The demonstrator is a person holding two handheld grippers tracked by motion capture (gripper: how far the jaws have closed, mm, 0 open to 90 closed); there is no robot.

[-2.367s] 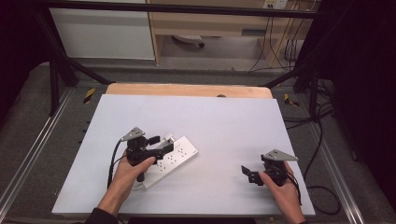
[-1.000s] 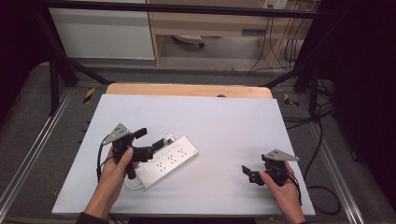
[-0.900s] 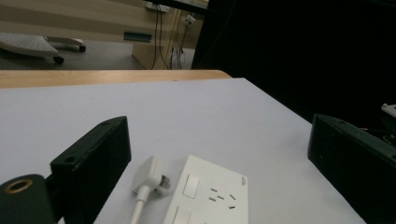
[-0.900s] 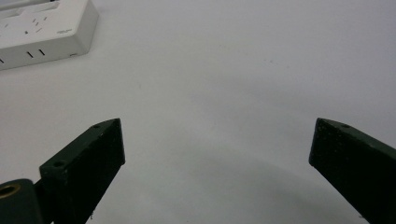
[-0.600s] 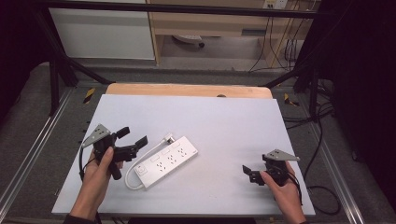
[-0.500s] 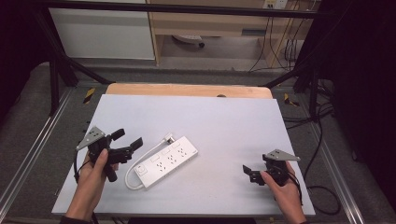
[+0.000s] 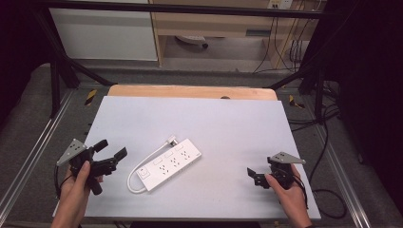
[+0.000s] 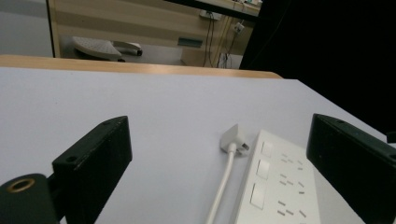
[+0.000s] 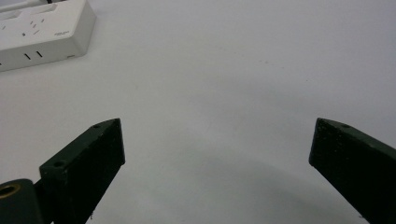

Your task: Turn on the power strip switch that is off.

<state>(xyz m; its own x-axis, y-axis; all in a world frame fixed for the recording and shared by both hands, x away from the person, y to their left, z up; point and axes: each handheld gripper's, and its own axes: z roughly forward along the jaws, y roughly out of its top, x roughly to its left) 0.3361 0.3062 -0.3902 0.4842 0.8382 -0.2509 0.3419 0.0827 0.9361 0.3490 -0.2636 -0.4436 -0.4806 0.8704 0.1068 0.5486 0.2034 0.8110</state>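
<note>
A white power strip lies at a slant on the white tabletop, its cord looped round to a plug near its far end. My left gripper is open at the table's left edge, a short way left of the strip, holding nothing. In the left gripper view the strip, its cord and the plug lie ahead between the wide-apart jaws. My right gripper stands open near the front right corner, with nothing in it. Its own view catches one end of the strip at top left.
A wooden table edge runs behind the white board. Metal rails flank the table. Cables hang on the floor at the right. Bare white surface stretches between the strip and the right gripper.
My left gripper has drawn back to the left, away from the power strip, which stays where it lay. The right gripper has not moved.
</note>
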